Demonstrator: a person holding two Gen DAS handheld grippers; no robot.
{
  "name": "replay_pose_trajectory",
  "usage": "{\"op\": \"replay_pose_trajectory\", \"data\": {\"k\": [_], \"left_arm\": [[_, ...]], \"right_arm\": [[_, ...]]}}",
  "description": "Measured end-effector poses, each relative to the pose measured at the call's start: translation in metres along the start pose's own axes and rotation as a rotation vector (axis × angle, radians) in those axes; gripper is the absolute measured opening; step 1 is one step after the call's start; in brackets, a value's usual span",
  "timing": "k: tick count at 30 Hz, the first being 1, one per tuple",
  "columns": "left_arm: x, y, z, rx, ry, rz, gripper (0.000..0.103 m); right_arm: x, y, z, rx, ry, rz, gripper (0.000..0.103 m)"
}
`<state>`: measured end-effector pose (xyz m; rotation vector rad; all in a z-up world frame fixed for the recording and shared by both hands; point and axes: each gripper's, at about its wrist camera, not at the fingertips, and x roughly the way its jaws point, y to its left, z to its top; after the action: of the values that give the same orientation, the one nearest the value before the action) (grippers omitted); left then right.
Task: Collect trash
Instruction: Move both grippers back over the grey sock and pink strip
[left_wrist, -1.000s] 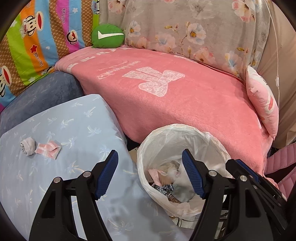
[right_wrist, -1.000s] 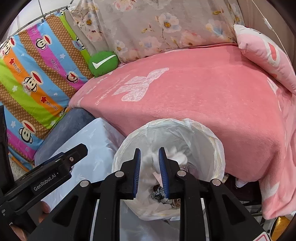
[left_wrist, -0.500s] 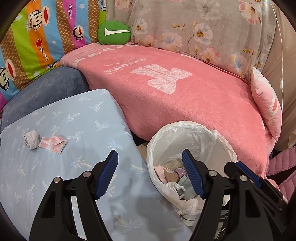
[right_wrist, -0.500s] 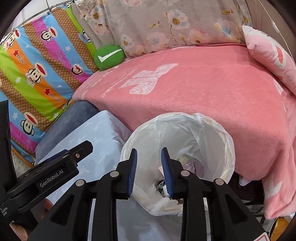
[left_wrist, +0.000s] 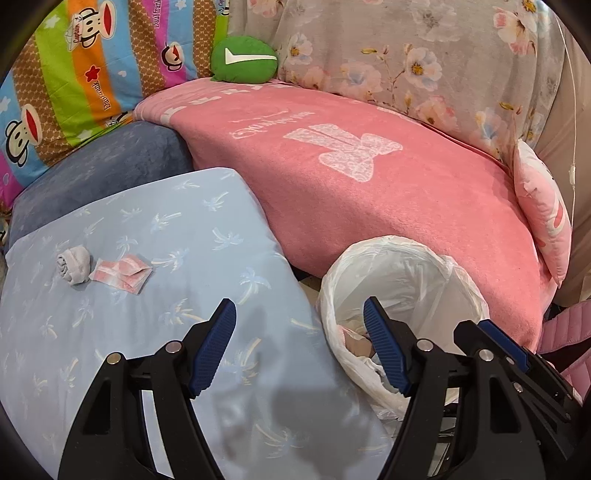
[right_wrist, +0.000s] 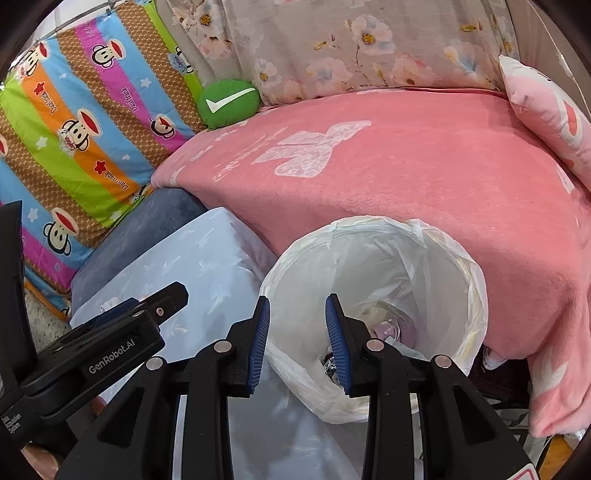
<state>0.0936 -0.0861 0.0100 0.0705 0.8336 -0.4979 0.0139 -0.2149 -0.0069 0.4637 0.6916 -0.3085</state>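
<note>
White plastic-lined round waste bin (right_wrist: 373, 317) beside the bed; two scraps left on the pale blue palm-print cushion (left_wrist: 155, 295).

Left gripper (left_wrist: 299, 343) spread wide, empty, above the cushion edge. Right gripper (right_wrist: 297, 341) part open, holding nothing, over the bin mouth. Crumpled grey tissue wad (left_wrist: 74, 266) touches the folded pink-and-white paper wrapper (left_wrist: 122, 273), well to the left. Both look light, soft, crushable; wad: pinch across its middle. Wrapper lies flat, likely slippery; take a raised folded edge. Bin holds mixed paper and wrapper scraps at the bottom, mostly unfilled.

Empty right hand-held gripper (right_wrist: 297, 341) above trash bin (right_wrist: 373, 236)
</note>
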Motion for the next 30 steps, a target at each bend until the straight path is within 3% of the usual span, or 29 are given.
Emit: {"op": "replay_pose_trajectory", "data": {"k": [14,16,24,30], "left_arm": [[0.002,0.052,-0.005,-0.075,0.014,0.048,0.069],[0.003,0.062,-0.006,-0.089,0.020,0.056,0.073],[0.007,0.109,-0.013,-0.147,0.032,0.115,0.075],[0.010,0.152,-0.019,-0.191,0.041,0.183,0.085]], "right_arm": [[0.021,0.046,-0.009,-0.077,0.046,0.026,0.032],[0.025,0.055,-0.012,-0.090,0.054,0.030,0.033],[0.048,0.093,-0.021,-0.147,0.100,0.051,0.034],[0.074,0.130,-0.032,-0.199,0.146,0.073,0.035]]}}
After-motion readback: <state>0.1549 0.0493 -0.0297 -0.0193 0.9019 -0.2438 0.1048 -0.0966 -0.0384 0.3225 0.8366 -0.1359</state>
